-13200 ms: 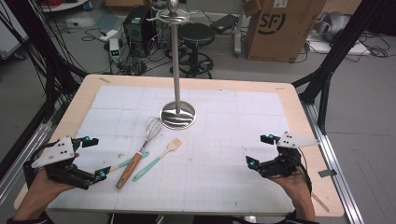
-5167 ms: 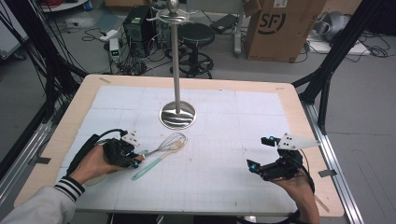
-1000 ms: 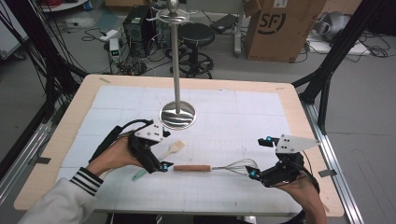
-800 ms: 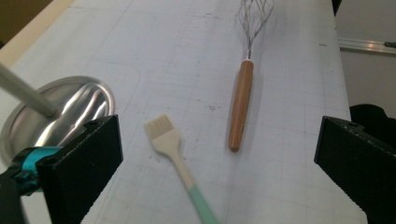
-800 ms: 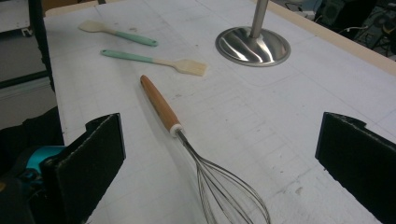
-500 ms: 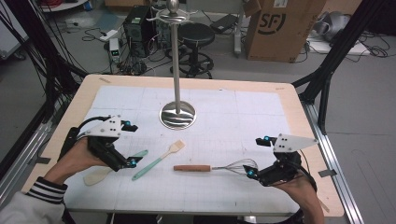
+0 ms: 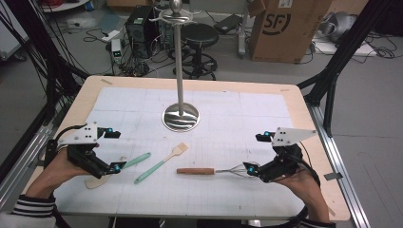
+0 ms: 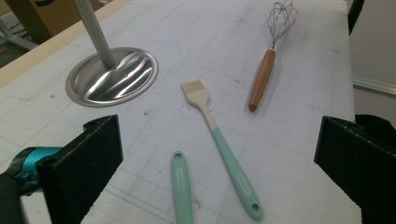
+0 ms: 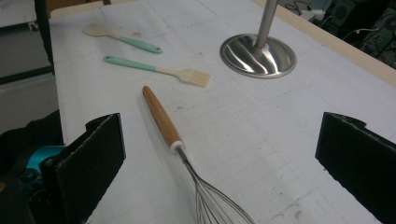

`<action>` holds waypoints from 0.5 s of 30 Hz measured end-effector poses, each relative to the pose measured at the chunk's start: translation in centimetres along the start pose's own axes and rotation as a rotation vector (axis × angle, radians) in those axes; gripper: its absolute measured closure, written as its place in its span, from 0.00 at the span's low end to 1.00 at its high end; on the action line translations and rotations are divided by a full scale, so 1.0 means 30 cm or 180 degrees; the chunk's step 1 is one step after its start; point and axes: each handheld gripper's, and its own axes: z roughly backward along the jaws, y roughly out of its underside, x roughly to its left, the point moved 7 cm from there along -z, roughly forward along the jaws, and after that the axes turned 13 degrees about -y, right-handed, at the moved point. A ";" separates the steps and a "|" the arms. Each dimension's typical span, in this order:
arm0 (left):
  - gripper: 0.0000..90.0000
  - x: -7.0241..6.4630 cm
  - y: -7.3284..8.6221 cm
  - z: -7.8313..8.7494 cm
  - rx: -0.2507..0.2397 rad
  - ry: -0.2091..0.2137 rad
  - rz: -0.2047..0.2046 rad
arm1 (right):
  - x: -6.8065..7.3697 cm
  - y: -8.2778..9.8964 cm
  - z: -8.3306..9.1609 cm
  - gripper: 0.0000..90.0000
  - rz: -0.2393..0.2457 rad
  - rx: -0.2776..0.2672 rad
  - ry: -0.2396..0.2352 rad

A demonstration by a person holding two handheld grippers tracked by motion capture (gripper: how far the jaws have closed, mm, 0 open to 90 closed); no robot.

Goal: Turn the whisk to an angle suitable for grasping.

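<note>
My left gripper (image 7: 102, 152) sits at the near left of the table (image 7: 294, 95) with its jaws spread wide and nothing between them. Just beside it lies the spatula (image 7: 119, 168), pale blade toward me and mint handle angling to the far right; in the left gripper view only the handle end (image 8: 182, 186) comes up between my jaws. I judge it is laid this way so the handle is free to pinch.

To its right lies the pastry brush (image 7: 160, 164), roughly parallel, bristles pointing toward the far side, close to the spatula but not touching it. Keeping the two apart gives each a clear grasp.

Farther back, near the middle, stands the steel utensil stand (image 7: 180, 114), its pole upright on a round base and hooks at the top. I take it that the tools are meant to hang there, which is why they lie spread out in front of it.

Right of the brush lies the whisk (image 7: 209, 171), wooden handle to the left, wire loops to the right. My right gripper (image 7: 259, 161) holds its jaws wide apart around those wires, gripping nothing; the right gripper view shows the wires (image 9: 210, 200) running in between the jaws.
</note>
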 end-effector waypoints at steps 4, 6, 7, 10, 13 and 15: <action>0.02 0.002 0.018 0.014 -0.0027 -0.0043 -0.0034 | -0.006 -0.031 -0.009 0.00 0.0039 0.0042 -0.0033; 0.02 0.002 0.024 0.014 -0.0055 -0.0038 -0.0006 | -0.007 -0.038 -0.012 0.00 0.0037 0.0046 -0.0047; 0.02 0.004 0.027 0.015 -0.0062 -0.0031 0.0000 | -0.011 -0.047 -0.018 0.00 0.0047 0.0099 -0.0053; 0.02 0.007 0.035 0.016 -0.0103 -0.0027 0.0044 | -0.015 -0.059 -0.030 0.00 0.0085 0.0192 -0.0084; 0.02 0.008 0.042 0.012 -0.0060 -0.0023 0.0063 | -0.020 -0.072 -0.040 0.00 0.0131 0.0292 -0.0085; 0.02 0.003 0.048 0.007 -0.0050 -0.0002 0.0060 | -0.023 -0.081 -0.048 0.00 0.0114 0.0323 -0.0104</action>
